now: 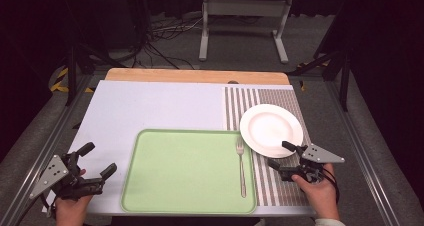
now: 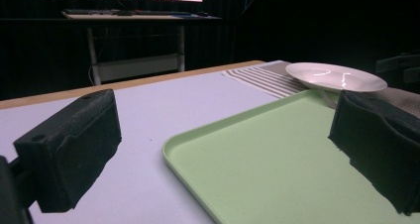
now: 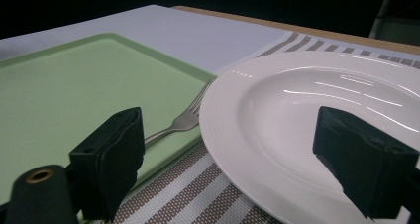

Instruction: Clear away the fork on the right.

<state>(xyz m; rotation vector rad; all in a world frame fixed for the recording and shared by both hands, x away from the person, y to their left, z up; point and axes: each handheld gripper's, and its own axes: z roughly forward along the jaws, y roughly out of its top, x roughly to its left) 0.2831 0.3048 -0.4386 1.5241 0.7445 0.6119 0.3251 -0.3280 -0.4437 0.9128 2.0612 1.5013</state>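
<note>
Right gripper (image 1: pixel 280 154) at the white plate's (image 1: pixel 270 129) near rim

Its jaws stand apart, one over the rim, nothing clamped; the plate sits on the striped placemat (image 1: pixel 280 186) (fork (image 1: pixel 241 166) on the green tray (image 1: pixel 185 171)). Left gripper (image 1: pixel 97 159), also apart, rests left of the tray.

Wooden desk (image 1: pixel 197 76), bare only along the far edge. Covered over most of the top by a pale lilac sheet (image 1: pixel 160 106). Near middle, on the sheet: green tray (image 1: pixel 185 171), with a fork (image 1: pixel 241 166) at its right side. To the right: striped placemat (image 1: pixel 280 186), just beside the tray, bearing a white plate (image 1: pixel 271 130) at the far end.
</note>
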